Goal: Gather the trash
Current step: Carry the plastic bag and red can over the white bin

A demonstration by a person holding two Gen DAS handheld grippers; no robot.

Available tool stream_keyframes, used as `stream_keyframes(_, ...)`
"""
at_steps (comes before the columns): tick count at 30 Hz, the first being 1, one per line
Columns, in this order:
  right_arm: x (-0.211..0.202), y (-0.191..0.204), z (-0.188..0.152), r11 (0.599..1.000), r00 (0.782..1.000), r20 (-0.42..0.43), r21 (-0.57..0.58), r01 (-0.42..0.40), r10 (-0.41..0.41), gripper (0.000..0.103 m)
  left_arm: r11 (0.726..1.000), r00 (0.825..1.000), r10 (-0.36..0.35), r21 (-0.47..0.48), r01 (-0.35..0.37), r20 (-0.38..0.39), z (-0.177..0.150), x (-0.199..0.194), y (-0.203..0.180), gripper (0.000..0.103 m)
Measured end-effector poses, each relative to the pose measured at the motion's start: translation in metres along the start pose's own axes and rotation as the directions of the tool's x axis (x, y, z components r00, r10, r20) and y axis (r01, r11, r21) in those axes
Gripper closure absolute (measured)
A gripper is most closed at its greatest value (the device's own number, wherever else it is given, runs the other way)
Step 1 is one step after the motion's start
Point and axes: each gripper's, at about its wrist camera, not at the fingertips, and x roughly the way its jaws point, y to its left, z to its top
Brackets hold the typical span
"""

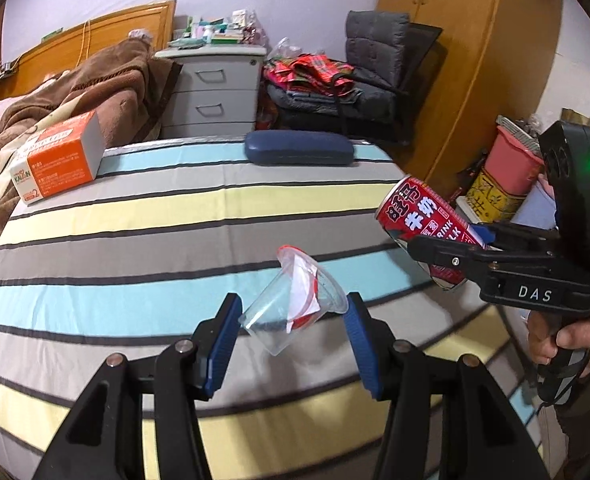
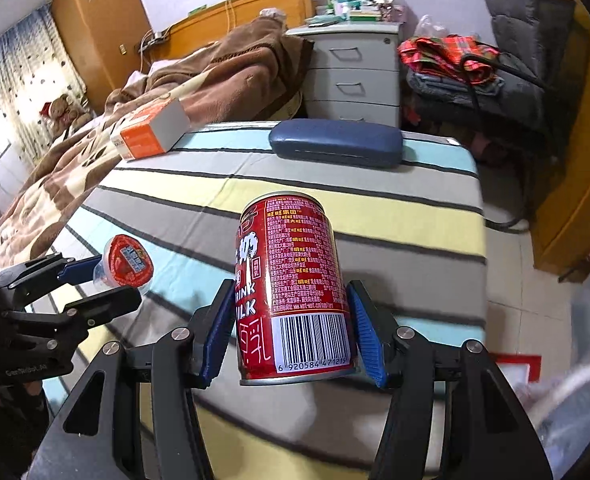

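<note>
A clear plastic cup (image 1: pixel 291 312) with a torn red foil lid hangs tilted above the striped bed (image 1: pixel 135 240). My left gripper (image 1: pixel 293 326) is shut on it, both blue pads against its sides. The right wrist view has that gripper (image 2: pixel 115 280) and the cup (image 2: pixel 127 260) at the left. A red milk drink can (image 2: pixel 295 288) stands between the blue pads of my right gripper (image 2: pixel 293 338), which is shut on it and holds it over the bed's near corner. From the left wrist view the can (image 1: pixel 427 220) sits tilted in the right gripper (image 1: pixel 427 236), held by a hand.
An orange box (image 1: pixel 55 156) and a blue glasses case (image 1: pixel 299 148) lie at the far end of the bed. A brown blanket (image 1: pixel 107 80) is heaped at the left. Behind stand a grey drawer unit (image 1: pixel 211 92), a chair piled with clothes (image 1: pixel 335 76), a wardrobe (image 1: pixel 475 60) and a pink bin (image 1: pixel 511 164).
</note>
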Motion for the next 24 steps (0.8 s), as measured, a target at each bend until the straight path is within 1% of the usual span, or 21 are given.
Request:
stream_keyframes(4, -0.02, -0.002, -0.011, 0.999, 0.999, 0.031, 0.031, 0.018, -0.019, 0.046, 1.0, 1.0, -0.012, 0.015, 0.011, 0.01, -0.005, -0.013, -0.017, 0.048)
stream_keyframes(8, -0.038, -0.006, -0.025, 0.997, 0.997, 0.061, 0.053, 0.052, -0.055, 0.046, 0.999, 0.999, -0.021, 0.037, 0.02, 0.027, -0.011, -0.023, -0.035, 0.048)
stream_keyframes(14, -0.065, -0.015, -0.046, 0.99, 0.99, 0.099, 0.109, 0.089, -0.1, 0.046, 0.996, 0.997, -0.065, 0.065, 0.061, 0.047, -0.022, -0.039, -0.062, 0.048)
stream_keyframes(17, -0.08, -0.017, -0.057, 0.984, 0.984, 0.124, 0.139, 0.113, -0.131, 0.046, 0.994, 0.996, -0.058, 0.1, 0.051, 0.07, -0.027, -0.05, -0.079, 0.048)
stream_keyframes(21, -0.101, -0.021, -0.073, 0.974, 0.973, 0.156, 0.174, 0.143, -0.17, 0.046, 0.986, 0.991, -0.103, 0.141, 0.09, 0.087, -0.031, -0.061, -0.104, 0.048)
stream_keyframes(24, -0.113, -0.027, -0.085, 0.964, 0.965, 0.167, 0.204, 0.168, -0.203, 0.046, 0.979, 0.988, -0.132, 0.165, 0.117, 0.084, -0.035, -0.064, -0.121, 0.048)
